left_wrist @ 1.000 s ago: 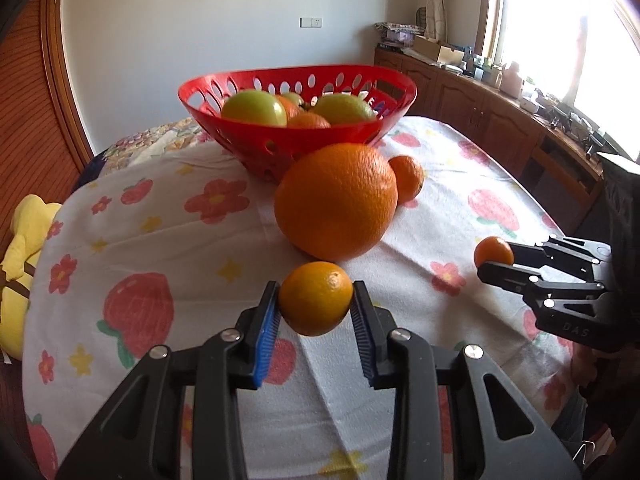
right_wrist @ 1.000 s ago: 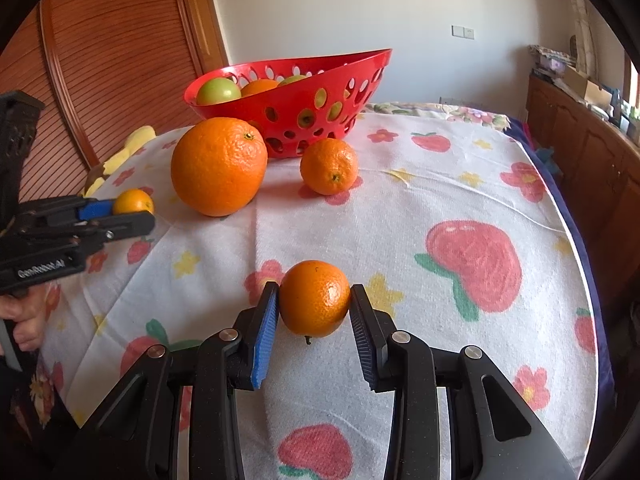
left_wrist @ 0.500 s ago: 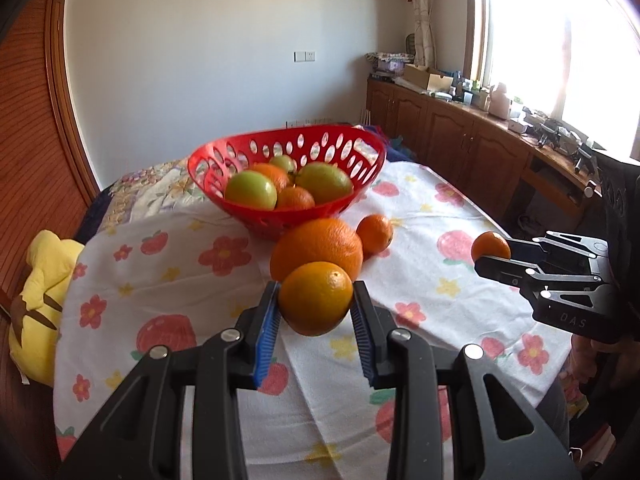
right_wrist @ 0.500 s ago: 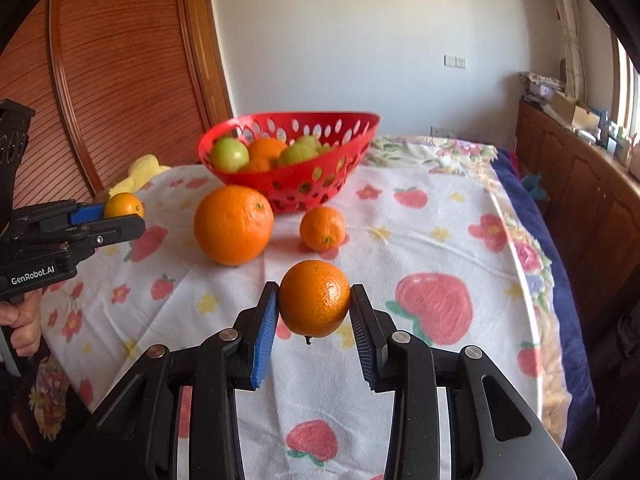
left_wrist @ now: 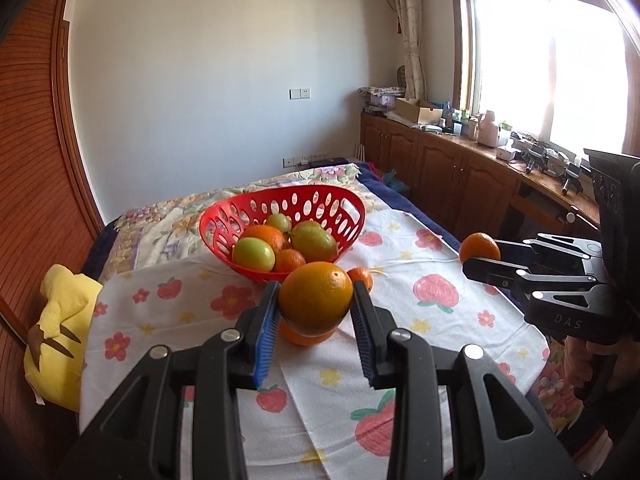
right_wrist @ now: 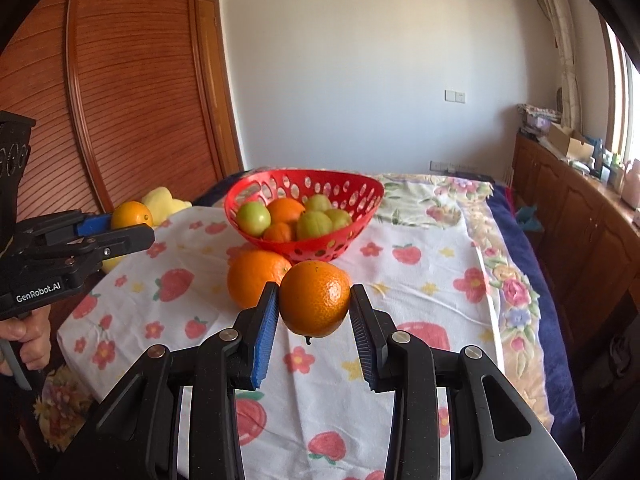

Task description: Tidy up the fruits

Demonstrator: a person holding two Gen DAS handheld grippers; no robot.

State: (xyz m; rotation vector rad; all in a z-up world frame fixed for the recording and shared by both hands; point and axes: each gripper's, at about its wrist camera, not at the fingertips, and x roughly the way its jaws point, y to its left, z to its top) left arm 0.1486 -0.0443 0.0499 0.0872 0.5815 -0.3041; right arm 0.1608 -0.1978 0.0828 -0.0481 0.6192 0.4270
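My left gripper (left_wrist: 315,312) is shut on a small orange (left_wrist: 315,297) and holds it high above the table. My right gripper (right_wrist: 314,310) is shut on another small orange (right_wrist: 315,298), also lifted. Each gripper shows in the other's view: the right one (left_wrist: 482,258) at the right, the left one (right_wrist: 132,224) at the left. A red perforated basket (left_wrist: 340,204) with green and orange fruits stands at the table's far side. A large orange (right_wrist: 256,282) lies in front of the basket (right_wrist: 304,250). A small orange (left_wrist: 362,277) lies beside it, mostly hidden.
The table carries a white cloth with strawberries and flowers (right_wrist: 420,280). A yellow plush toy (left_wrist: 64,312) sits at the left edge. Wooden cabinets (left_wrist: 460,176) with clutter run along the right under a window. A wooden door (right_wrist: 120,100) is at the left.
Both grippers have risen and drawn back from the table with their oranges still held. The basket and the loose oranges now look smaller and lower.
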